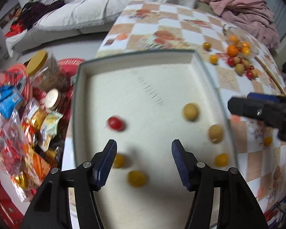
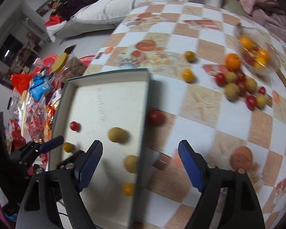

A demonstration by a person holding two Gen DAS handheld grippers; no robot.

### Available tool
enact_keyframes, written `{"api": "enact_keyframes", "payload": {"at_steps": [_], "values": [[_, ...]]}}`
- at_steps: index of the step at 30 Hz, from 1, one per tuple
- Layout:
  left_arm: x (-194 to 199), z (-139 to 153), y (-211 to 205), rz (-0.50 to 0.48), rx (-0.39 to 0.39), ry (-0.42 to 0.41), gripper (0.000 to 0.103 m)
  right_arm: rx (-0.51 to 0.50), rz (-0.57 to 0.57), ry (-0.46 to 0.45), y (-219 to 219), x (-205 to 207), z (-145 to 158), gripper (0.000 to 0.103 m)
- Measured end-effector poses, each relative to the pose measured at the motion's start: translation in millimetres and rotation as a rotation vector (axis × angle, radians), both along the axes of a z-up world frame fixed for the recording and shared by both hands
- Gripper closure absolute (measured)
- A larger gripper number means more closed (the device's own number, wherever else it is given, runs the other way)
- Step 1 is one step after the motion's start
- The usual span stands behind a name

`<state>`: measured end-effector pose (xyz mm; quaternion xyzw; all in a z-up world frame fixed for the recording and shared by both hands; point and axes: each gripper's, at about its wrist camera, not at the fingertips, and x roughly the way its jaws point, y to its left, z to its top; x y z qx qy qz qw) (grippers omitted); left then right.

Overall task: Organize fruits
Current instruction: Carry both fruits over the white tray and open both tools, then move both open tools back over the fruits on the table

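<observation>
A shallow white tray (image 1: 135, 57) lies on the checkered table. It holds a red cherry tomato (image 1: 115, 123), two tan round fruits (image 1: 190, 111), and yellow tomatoes (image 1: 137, 178). My left gripper (image 1: 144, 152) hangs open over the tray's near part, nothing between its fingers. My right gripper (image 2: 141, 150) is open too, straddling the tray's right wall (image 2: 143, 133) from above and gripping nothing. A red tomato (image 2: 155, 116) lies on the table just outside that wall. A loose pile of mixed fruit (image 2: 238, 87) and an orange (image 2: 233, 62) sit at the far right.
A glass bowl (image 2: 255, 51) with small oranges lies beside the pile. Two yellow tomatoes (image 2: 187, 75) sit apart on the cloth. Snack packets and jars (image 1: 28, 114) crowd the area left of the table. A pink blanket (image 1: 244, 5) lies beyond the far edge.
</observation>
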<state>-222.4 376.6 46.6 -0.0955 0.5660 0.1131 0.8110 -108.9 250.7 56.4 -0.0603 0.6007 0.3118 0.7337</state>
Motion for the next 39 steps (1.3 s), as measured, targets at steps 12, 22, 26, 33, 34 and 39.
{"api": "enact_keyframes", "payload": {"at_steps": [12, 22, 26, 33, 34, 39], "values": [[68.1, 25.9, -89.3, -0.162, -0.063, -0.04, 0.042, -0.088, -0.245, 0.03, -126.6, 30.6, -21.0, 0.019], [130.5, 9.6, -135.8, -0.185, -0.059, -0.026, 0.042, -0.087, -0.287, -0.03, -165.1, 78.2, -21.5, 0.022], [150.6, -5.4, -144.2, -0.195, -0.056, -0.014, 0.042, -0.072, -0.258, -0.031, -167.5, 100.1, -26.9, 0.042], [179.5, -21.4, -151.5, -0.197, -0.073, -0.024, 0.042, -0.028, -0.158, -0.022, -159.7, 123.8, -39.6, 0.049], [182.7, -22.8, -152.6, -0.2, -0.074, -0.026, 0.042, -0.024, -0.146, -0.023, -157.4, 125.2, -40.7, 0.05], [193.7, -29.0, -151.9, -0.193, -0.074, -0.022, 0.042, 0.004, -0.102, -0.021, -150.8, 135.6, -44.9, 0.055]]}}
